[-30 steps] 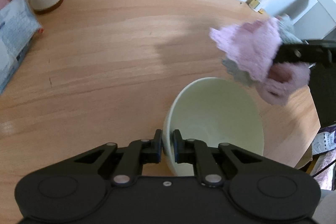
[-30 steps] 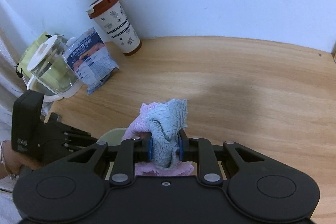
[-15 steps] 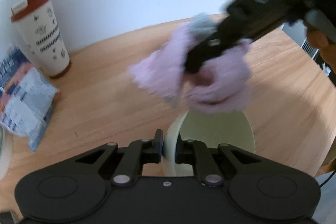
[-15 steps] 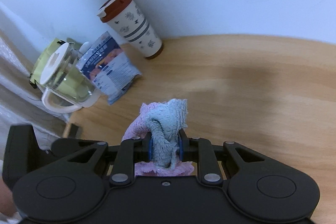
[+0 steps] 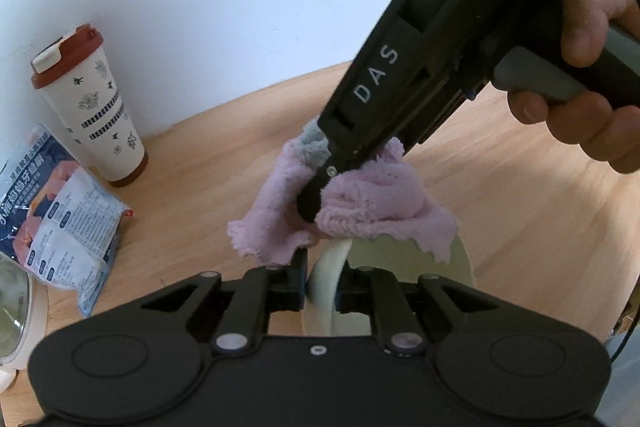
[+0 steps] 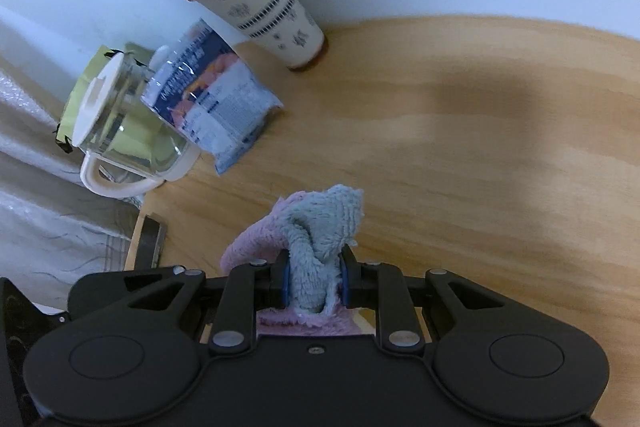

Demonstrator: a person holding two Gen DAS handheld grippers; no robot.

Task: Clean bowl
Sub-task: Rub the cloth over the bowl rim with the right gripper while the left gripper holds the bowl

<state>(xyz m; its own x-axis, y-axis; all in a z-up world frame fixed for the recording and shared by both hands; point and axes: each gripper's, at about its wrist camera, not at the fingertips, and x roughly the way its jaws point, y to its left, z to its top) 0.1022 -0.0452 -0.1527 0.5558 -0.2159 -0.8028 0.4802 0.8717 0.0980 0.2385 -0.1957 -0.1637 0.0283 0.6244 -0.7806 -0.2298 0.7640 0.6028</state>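
Now that my right gripper (image 5: 310, 205) has swung in from the side, its fingers clamped on the pink cloth (image 5: 372, 203), the cloth hangs right over the bowl (image 5: 326, 283). My left gripper (image 5: 322, 287) pinches the bowl's rim above the table (image 5: 520, 227), fingers easing slightly. Wiping can start.

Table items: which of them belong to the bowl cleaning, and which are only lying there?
Belong to the job:
- bowl, rim between the left gripper fingers
- pink and grey cloth, clamped in the right gripper

Only lying about:
- lidded cup
- snack packet
- glass jug
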